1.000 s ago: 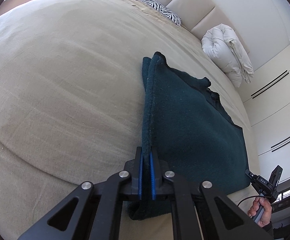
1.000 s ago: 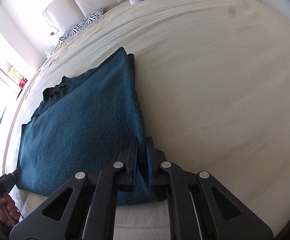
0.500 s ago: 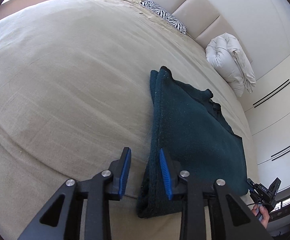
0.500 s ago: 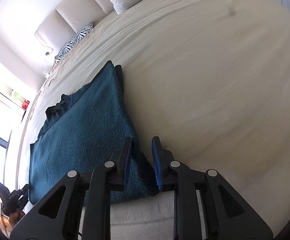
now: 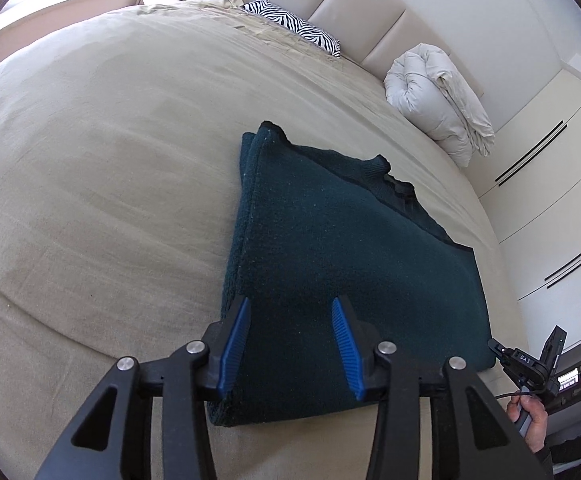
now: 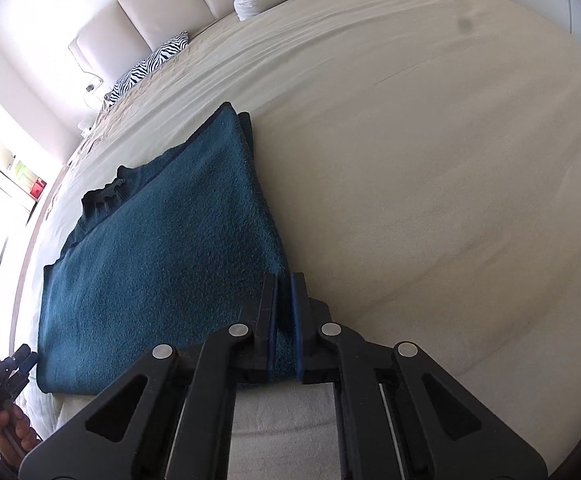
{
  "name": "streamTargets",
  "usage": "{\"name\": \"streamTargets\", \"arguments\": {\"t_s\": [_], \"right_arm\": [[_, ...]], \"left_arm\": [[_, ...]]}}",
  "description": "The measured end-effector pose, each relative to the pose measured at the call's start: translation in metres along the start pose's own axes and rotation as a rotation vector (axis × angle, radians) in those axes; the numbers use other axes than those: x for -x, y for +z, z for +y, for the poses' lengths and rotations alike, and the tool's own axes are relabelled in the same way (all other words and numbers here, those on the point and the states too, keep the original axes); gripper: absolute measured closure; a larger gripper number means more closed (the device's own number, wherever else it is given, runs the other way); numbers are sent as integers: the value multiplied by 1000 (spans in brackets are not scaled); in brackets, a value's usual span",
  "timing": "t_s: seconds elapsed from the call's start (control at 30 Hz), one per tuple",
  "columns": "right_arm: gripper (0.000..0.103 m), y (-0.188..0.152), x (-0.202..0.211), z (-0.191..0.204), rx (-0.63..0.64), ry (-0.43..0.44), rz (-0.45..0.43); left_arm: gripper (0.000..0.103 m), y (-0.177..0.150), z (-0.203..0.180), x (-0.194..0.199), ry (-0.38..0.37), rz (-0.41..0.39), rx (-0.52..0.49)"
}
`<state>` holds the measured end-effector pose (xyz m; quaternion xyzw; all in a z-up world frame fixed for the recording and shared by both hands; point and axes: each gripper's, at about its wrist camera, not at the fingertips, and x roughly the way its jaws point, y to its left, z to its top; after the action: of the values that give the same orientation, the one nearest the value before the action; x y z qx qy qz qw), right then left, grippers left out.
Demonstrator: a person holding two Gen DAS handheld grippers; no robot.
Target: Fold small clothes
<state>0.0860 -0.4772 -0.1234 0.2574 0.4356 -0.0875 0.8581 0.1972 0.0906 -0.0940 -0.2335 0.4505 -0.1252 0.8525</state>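
Dark teal sweater (image 5: pixel 342 280) lay folded flat on the beige bed (image 5: pixel 90 160), filling the centre and lower right of my left wrist view. In the right wrist view it ran from the centre down to the lower left.

My left gripper (image 5: pixel 288 344) stood at the bottom centre of its frame, blue pads spread over the near left edge of the sweater. Its jaws had just been opening. Cloth showed between them, but neither pad pressed on it.

My right gripper (image 6: pixel 284 328) sat at the bottom centre of its frame, jaws pressed together, pinching the near right edge of the sweater. A strip of teal cloth showed between the blue pads.

Sweater's ribbed collar pointed toward the headboard end. Zebra-print pillow (image 5: pixel 294 26) lay at the top centre of the left view, with a rolled white duvet (image 5: pixel 438 100) at upper right. My right hand (image 5: pixel 530 420), gripping its handle, showed at the lower right edge of that view.
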Motion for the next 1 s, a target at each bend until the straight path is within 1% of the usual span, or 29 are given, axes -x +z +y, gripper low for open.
{"name": "streamTargets", "arguments": {"t_s": [0.17, 0.3, 0.33, 0.37, 0.4, 0.43, 0.47, 0.5, 0.53, 0.57, 0.6, 0.63, 0.7, 0.73, 0.77, 0.8, 0.83, 0.87, 0.9, 0.93, 0.97, 1.0], "right_arm": [[98, -7, 0, -7, -2, 4, -4], [97, -4, -1, -5, 5, 17, -20], [96, -2, 0, -3, 2, 12, -20], [93, 1, 3, -1, 0, -2, -22], [90, 4, 8, 1, -6, -18, -37], [84, 6, 14, 4, -17, -36, -68], [76, 8, 21, 8, -28, -43, -103], [70, 9, 27, 16, -32, -34, -134], [47, 10, 32, 26, -28, -8, -158], [33, 10, 34, 39, -23, 42, -173], [33, 8, 32, 55, -13, 121, -170], [33, 5, 24, 72, -1, 225, -127], [38, -7, -6, 114, 30, 441, 50], [41, -17, -20, 133, 38, 516, 109], [41, -27, -33, 149, 45, 571, 162], [43, -37, -47, 161, 50, 612, 207], [47, -45, -59, 169, 57, 629, 238], [52, -52, -71, 171, 53, 607, 259], [58, -55, -79, 167, 33, 585, 263], [72, -55, -82, 159, 13, 589, 258], [79, -53, -84, 149, -9, 596, 254], [80, -49, -83, 136, -39, 597, 243]], "left_arm": [[58, -3, -3, -4, 4, 6, -12], [58, 1, -11, -7, 5, 9, -38], [58, 3, -13, -7, 5, 7, -46], [57, 6, -15, -8, 6, 2, -51], [53, 9, -19, -9, 1, -5, -56], [51, 13, -23, -10, -6, -14, -65], [50, 17, -29, -12, -14, -21, -78], [50, 21, -37, -15, -21, -25, -99], [49, 25, -46, -18, -22, -31, -127], [47, 27, -56, -23, -22, -36, -157], [46, 30, -64, -30, -22, -30, -181], [46, 30, -71, -37, -20, -14, -190], [46, 24, -83, -46, -47, 4, -211], [46, 17, -89, -49, -39, 6, -235], [46, 9, -94, -54, -31, 16, -257], [46, 1, -95, -59, -25, 32, -274], [46, -7, -94, -65, -6, 45, -285], [47, -14, -90, -70, 19, 48, -296], [49, -19, -86, -70, 23, 36, -311], [51, -23, -83, -69, 26, 20, -339], [52, -25, -83, -68, 37, 17, -365], [54, -26, -82, -67, 46, 17, -380]]}}
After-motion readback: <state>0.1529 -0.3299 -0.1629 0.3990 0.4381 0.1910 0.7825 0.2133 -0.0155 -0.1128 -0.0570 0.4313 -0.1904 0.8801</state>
